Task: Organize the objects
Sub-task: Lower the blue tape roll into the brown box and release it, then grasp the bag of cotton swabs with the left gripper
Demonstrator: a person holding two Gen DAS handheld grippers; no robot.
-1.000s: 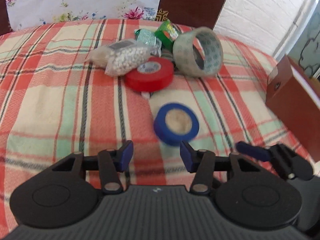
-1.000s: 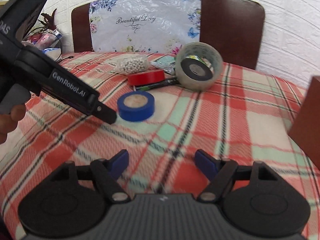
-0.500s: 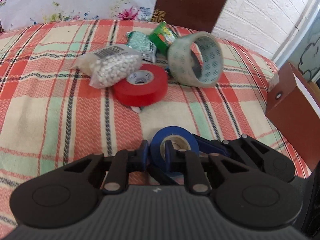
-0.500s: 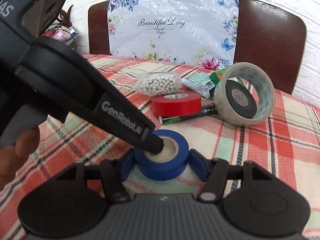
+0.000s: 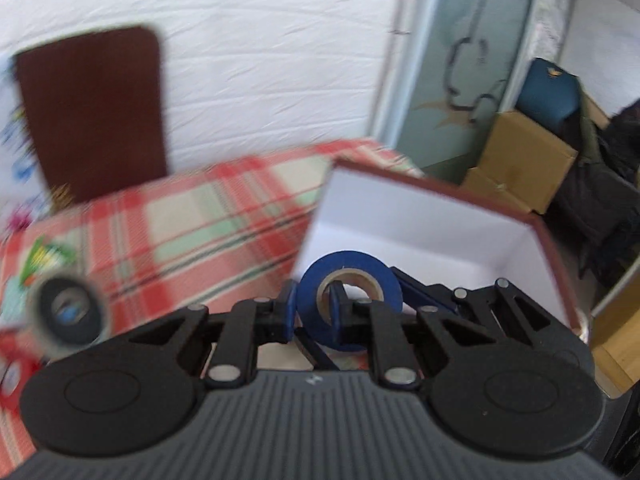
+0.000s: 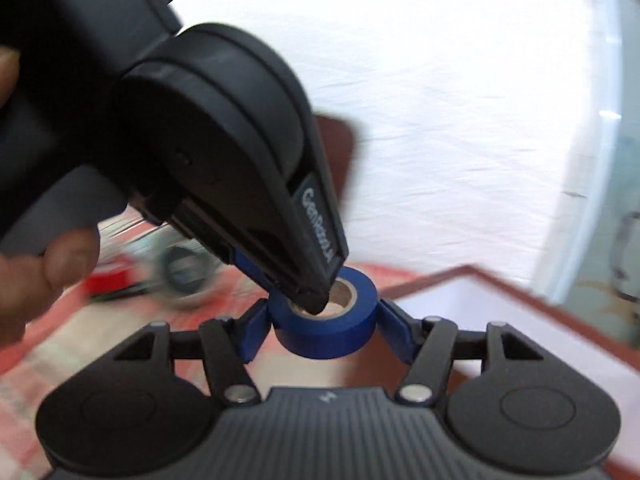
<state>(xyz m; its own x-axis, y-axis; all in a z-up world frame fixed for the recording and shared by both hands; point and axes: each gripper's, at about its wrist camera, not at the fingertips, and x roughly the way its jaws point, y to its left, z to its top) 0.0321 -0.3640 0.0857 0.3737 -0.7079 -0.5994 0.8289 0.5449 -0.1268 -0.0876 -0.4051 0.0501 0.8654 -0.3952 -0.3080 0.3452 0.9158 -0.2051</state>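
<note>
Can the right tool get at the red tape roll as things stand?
Probably not: the right tool is shut on the blue tape roll, as is the left tool; the red tape roll lies beyond the left hand.

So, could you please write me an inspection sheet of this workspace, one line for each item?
Surface: table under a red, green and cream checked cloth.
Job's things: blue tape roll held in the air near the open brown box, whose inside is white.
Clutter: clear tape roll and red tape roll, both blurred.
Grippers: left gripper shut on the blue roll's wall, one finger in its hole; right gripper clamps the roll's outside.
Cables: nothing seen.
Surroundings: white wall, brown chair back, cardboard boxes.
</note>
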